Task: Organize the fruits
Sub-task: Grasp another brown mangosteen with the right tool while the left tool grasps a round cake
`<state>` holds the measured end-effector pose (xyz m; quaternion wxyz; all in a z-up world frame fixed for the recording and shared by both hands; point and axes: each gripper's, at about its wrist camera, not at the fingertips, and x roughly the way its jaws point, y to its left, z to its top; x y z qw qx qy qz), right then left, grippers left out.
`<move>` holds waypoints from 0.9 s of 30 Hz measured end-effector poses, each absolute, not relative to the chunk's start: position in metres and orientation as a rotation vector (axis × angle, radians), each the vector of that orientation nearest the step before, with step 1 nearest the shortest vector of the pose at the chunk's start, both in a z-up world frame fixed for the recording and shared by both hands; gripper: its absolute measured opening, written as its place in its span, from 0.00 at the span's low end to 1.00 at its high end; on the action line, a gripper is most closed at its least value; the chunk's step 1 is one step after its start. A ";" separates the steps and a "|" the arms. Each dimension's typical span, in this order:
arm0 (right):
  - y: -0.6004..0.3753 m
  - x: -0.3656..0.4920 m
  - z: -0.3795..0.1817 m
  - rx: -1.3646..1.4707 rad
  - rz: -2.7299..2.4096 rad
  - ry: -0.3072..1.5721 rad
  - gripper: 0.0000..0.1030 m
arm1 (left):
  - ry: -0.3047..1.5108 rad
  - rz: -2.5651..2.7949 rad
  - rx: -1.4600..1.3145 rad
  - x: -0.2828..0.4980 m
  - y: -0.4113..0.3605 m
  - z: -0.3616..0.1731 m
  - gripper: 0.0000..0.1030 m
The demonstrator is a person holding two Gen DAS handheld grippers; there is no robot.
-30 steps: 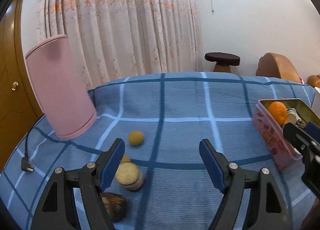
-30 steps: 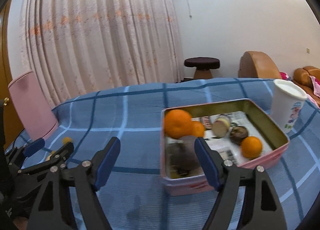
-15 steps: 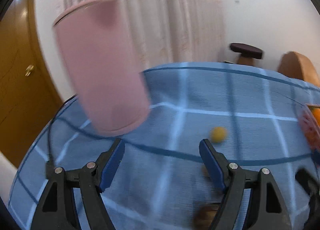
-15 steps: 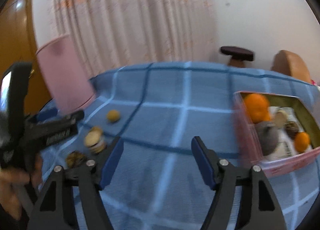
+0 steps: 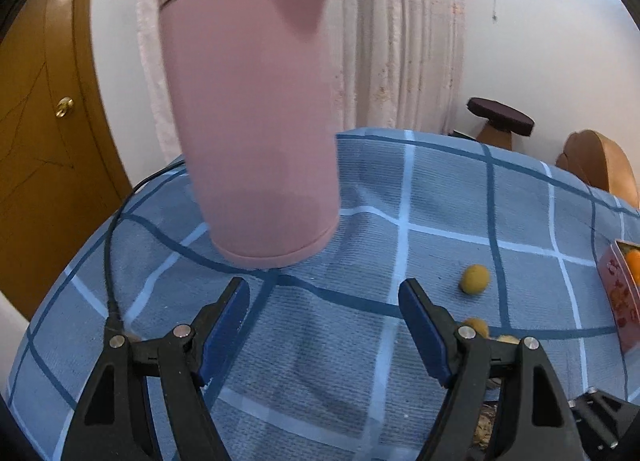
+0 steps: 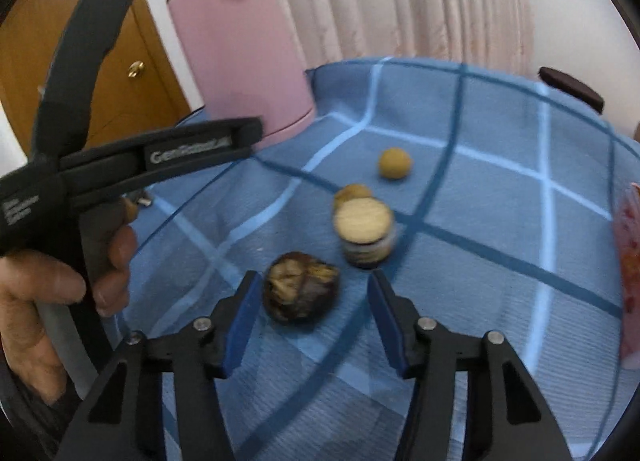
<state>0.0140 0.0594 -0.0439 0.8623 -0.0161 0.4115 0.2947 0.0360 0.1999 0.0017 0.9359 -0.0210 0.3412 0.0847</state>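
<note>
The right gripper (image 6: 310, 297) stands wide apart around a dark wrinkled fruit (image 6: 301, 285) on the blue checked cloth (image 6: 480, 197); beyond lie a cut fruit (image 6: 364, 235) and a yellow ball-shaped fruit (image 6: 395, 163). The left gripper (image 5: 324, 303), also wide and empty, faces the pink kettle (image 5: 252, 109)

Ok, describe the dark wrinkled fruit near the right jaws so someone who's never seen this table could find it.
Start at the tall pink kettle on the blue checked tablecloth. From it, a loose line of small items runs toward the right gripper; the dark wrinkled fruit lies last, between the open jaws. Unlike the smooth yellow ball and the tan-lidded jar, it is blackish-brown and shrivelled.
</note>
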 end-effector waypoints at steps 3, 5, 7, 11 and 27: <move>0.057 0.014 -0.046 -0.005 0.661 0.877 0.40 | 0.714 0.140 -0.038 0.038 0.193 -0.001 0.76; 0.053 0.010 -0.044 -0.032 0.659 0.870 0.40 | 0.718 0.100 -0.050 0.038 0.190 -0.002 0.76; 0.046 0.009 -0.043 -0.032 0.643 0.868 0.39 | 0.713 0.065 -0.060 0.036 0.187 0.000 0.76; 0.009 0.013 -0.036 0.042 0.551 0.836 0.39 | 0.697 0.050 -0.086 0.035 0.187 0.001 0.76; -0.079 0.016 -0.005 0.154 0.318 0.684 0.39 | 0.881 -0.072 0.015 0.050 0.100 -0.038 0.53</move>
